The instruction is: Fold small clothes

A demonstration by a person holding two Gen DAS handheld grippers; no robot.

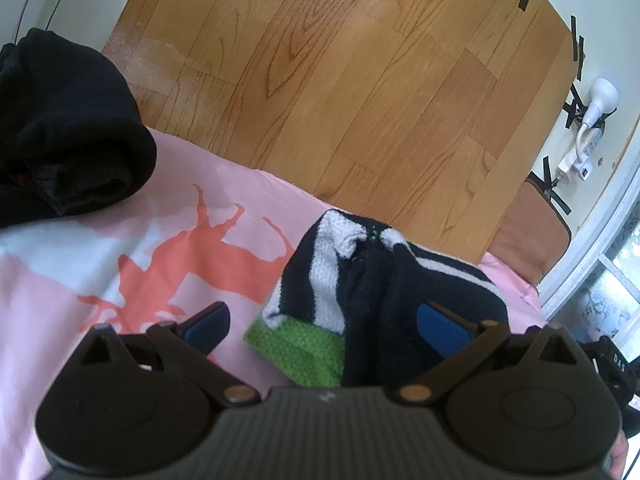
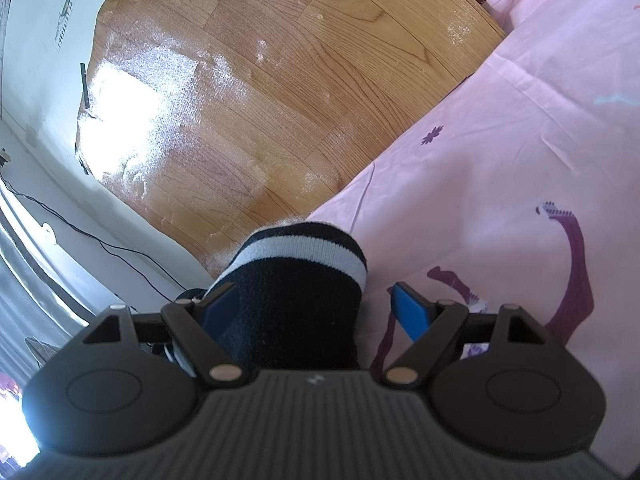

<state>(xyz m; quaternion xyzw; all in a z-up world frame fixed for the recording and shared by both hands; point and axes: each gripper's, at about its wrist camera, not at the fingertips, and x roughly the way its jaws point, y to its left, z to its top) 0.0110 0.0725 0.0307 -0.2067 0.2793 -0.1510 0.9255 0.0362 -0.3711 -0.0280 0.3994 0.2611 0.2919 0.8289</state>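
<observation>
My left tongs (image 1: pixel 326 326) stand wide open over the pink bedsheet (image 1: pixel 60 300), gripping nothing. The striped knit garment (image 1: pixel 360 276) lies bunched on the sheet at the bed's edge, reaching in between my 2 left fingers: its green hem (image 1: pixel 298 346) sits in the gap, and its dark folds run up against the blue pad of the finger on the right (image 1: pixel 440 330). I cannot tell whether that pad touches the wool. The other finger (image 1: pixel 208 326) is well clear of it, over an orange print (image 1: pixel 192 264) on the sheet. A black garment (image 1: pixel 68 132) is heaped at the far left of the bed, apart from the striped one. Beyond the bed edge is wooden floor (image 1: pixel 340 80), and a white power strip (image 1: pixel 576 156) lies by the wall.

My right tongs (image 2: pixel 316 312) are also spread wide and clamp nothing. A dark knit fold with 1 white band (image 2: pixel 296 280) rises between the fingers, lying close against the left blue pad (image 2: pixel 218 308) and apart from the right one (image 2: pixel 410 312). The sheet here (image 2: pixel 500 140) carries purple prints, and the same wooden floor (image 2: pixel 240 100) shows glare beyond it.
</observation>
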